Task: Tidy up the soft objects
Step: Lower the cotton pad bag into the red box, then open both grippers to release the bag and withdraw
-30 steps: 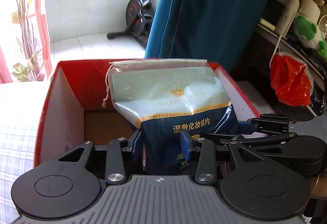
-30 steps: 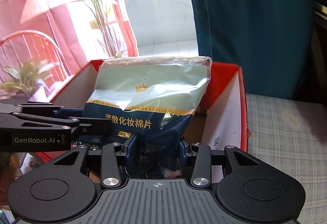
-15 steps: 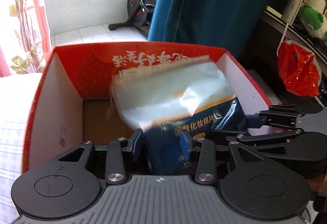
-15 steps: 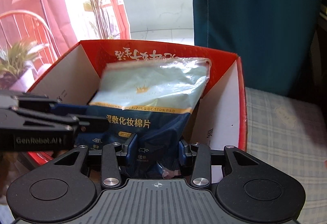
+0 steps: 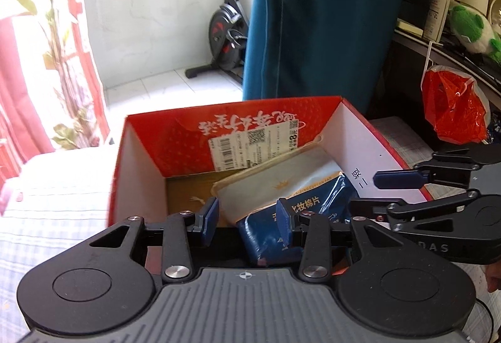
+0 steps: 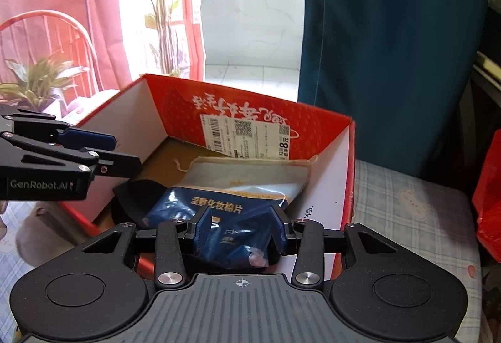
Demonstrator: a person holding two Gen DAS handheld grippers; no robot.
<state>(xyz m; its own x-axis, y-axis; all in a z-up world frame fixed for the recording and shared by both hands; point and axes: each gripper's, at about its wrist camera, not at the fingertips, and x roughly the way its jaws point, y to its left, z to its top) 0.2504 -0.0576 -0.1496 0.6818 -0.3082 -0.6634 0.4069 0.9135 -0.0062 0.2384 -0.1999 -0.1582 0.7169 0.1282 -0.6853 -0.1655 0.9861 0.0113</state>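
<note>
Cotton-pad pouch, held upright over the red box a second ago, now lies tilted inside against its right wall; left claw and right claw both released, hovering above it, so this item looks stowed.

Cotton pad pouch, blue base and pale top with drawstring, lies tilted inside red cardboard box, against its right wall.

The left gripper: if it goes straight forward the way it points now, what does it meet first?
Probably the cotton pad bag lying in the red box; it sits just ahead of the left gripper, though depth is unclear.
</note>
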